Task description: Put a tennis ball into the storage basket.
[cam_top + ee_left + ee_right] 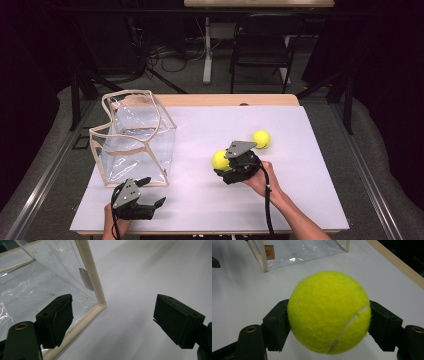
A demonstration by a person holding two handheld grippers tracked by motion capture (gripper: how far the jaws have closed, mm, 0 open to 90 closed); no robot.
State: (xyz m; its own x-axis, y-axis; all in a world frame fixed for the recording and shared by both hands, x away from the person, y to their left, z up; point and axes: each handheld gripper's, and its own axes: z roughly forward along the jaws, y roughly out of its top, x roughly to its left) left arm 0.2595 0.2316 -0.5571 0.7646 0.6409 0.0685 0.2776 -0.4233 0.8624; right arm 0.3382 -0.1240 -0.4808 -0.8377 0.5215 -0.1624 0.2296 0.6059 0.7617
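Note:
My right gripper (223, 166) is shut on a yellow tennis ball (220, 160) near the middle of the white table; in the right gripper view the tennis ball (329, 312) sits squeezed between both black jaws, with my right gripper (329, 323) closed around it. A second tennis ball (261, 139) lies on the table just beyond that hand. A clear plastic bag with cream trim (134, 137) stands upright and open at the left. My left gripper (152, 192) is open near the front edge, just in front of the bag; the left gripper (112, 315) faces the bag's bottom corner (101, 305).
The white table surface (300, 190) ends in a wooden strip (225, 100) at the back. A black folding chair (262, 42) and a table leg (206, 47) stand on the floor beyond. Bare surface lies between the bag and the balls.

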